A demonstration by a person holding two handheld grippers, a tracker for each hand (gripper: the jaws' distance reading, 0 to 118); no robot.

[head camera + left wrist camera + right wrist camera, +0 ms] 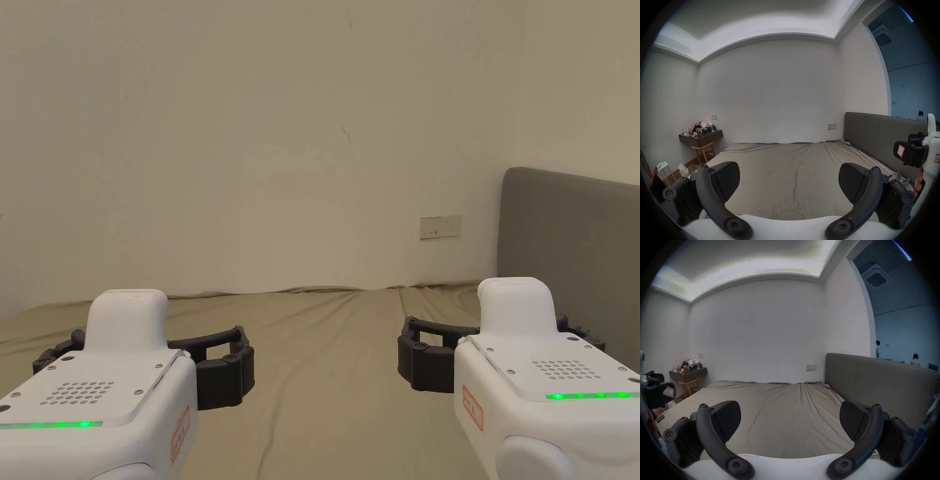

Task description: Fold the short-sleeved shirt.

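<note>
My left gripper (147, 353) is held level over a bed with an olive sheet (325, 362), at the lower left of the head view. My right gripper (500, 350) is beside it at the lower right. In the left gripper view the left gripper (789, 180) has its jaws wide apart, with only wrinkled sheet (786, 170) beyond them. The right gripper (790, 420) stands just as open in its own view, above the sheet (786, 402). Each gripper also appears at the edge of the other's view, the right gripper (912, 154) and the left gripper (659, 394).
A grey padded headboard (562, 231) bounds the bed on the right, and a plain wall with a socket plate (440, 227) stands behind. A cluttered wall shelf (700, 136) over a wooden stool (704, 151) is far left. Two people (877, 348) are beyond the headboard.
</note>
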